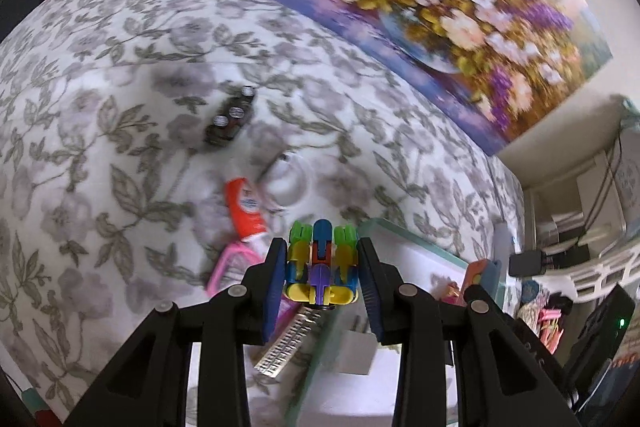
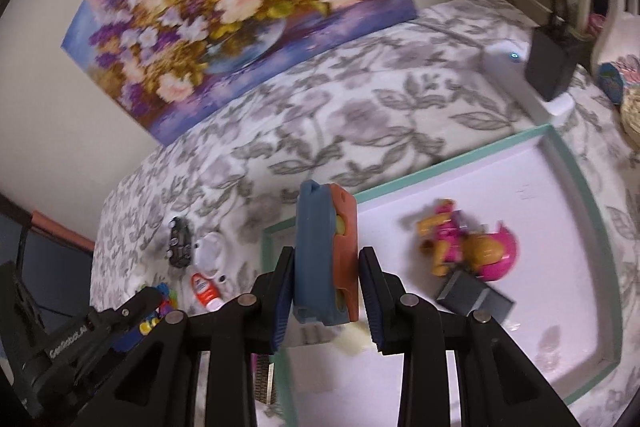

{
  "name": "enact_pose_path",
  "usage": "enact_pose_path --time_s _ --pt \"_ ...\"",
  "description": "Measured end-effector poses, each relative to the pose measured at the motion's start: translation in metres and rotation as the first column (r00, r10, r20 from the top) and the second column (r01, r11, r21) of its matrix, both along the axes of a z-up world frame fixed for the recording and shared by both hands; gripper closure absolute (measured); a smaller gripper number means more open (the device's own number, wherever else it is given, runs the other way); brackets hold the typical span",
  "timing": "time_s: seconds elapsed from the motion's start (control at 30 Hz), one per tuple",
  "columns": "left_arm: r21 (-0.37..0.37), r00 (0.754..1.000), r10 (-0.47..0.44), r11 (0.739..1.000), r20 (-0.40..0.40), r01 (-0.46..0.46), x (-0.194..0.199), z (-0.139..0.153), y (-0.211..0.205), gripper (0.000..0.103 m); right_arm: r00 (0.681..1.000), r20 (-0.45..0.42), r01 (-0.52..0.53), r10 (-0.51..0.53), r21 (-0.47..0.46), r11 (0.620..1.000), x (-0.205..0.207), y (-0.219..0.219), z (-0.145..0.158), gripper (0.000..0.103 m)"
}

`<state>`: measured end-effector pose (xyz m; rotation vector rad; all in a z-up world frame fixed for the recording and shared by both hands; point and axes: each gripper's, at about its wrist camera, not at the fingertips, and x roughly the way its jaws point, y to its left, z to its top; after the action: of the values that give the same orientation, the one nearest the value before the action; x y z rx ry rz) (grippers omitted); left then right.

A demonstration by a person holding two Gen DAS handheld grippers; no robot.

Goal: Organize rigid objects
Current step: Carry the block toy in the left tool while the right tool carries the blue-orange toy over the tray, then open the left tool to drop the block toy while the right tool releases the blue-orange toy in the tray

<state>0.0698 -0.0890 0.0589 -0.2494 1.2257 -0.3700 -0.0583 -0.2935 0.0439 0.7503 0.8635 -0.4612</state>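
Both grippers are loaded above the tray's (image 2: 568, 163) edge: left gripper (image 1: 322, 281) clamps a multicoloured plastic toy (image 1: 320, 263), right gripper (image 2: 326, 285) a blue-and-orange block (image 2: 326, 259). Arms crowding together could knock either loose.

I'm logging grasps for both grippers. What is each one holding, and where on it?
Left gripper: the colourful plastic toy, pinched by its two sides. Right gripper: the blue-and-orange block, clamped across its flat faces.
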Motion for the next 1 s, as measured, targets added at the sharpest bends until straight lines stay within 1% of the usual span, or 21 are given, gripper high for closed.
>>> enact_pose_path --time_s 0.1,0.27,0.47,0.57,0.73,1.0 --pt "0.004 0.999 -0.042 0.999 0.015 0.042 -0.007 0.001 -0.016 0.066 1.0 -0.01 0.017 -0.017 -0.019 1.0 -0.007 -0.01 0.001 0.069" --pt "0.02 0.995 -0.104 0.994 0.009 0.104 -0.017 -0.005 -0.041 0.066 0.998 -0.005 0.058 -0.058 -0.02 0.998 -0.021 -0.027 0.002 0.069" --pt "0.048 0.987 -0.162 0.986 0.014 0.161 -0.025 -0.012 -0.061 0.066 0.991 -0.033 0.127 -0.129 -0.071 0.989 -0.039 -0.05 0.003 0.069" --pt "0.055 0.983 -0.183 0.982 0.01 0.183 -0.027 -0.017 -0.068 0.066 0.982 -0.069 0.169 -0.178 -0.113 0.979 -0.048 -0.061 0.002 0.069" --pt "0.057 0.976 -0.216 0.975 0.009 0.215 -0.031 -0.023 -0.079 0.066 0.967 -0.115 0.211 -0.226 -0.126 0.969 -0.059 -0.077 -0.005 0.069" --pt "0.052 0.969 -0.247 0.968 0.031 0.245 -0.032 -0.026 -0.089 0.066 0.952 -0.217 0.184 -0.216 -0.157 0.97 -0.057 -0.08 -0.027 0.069"
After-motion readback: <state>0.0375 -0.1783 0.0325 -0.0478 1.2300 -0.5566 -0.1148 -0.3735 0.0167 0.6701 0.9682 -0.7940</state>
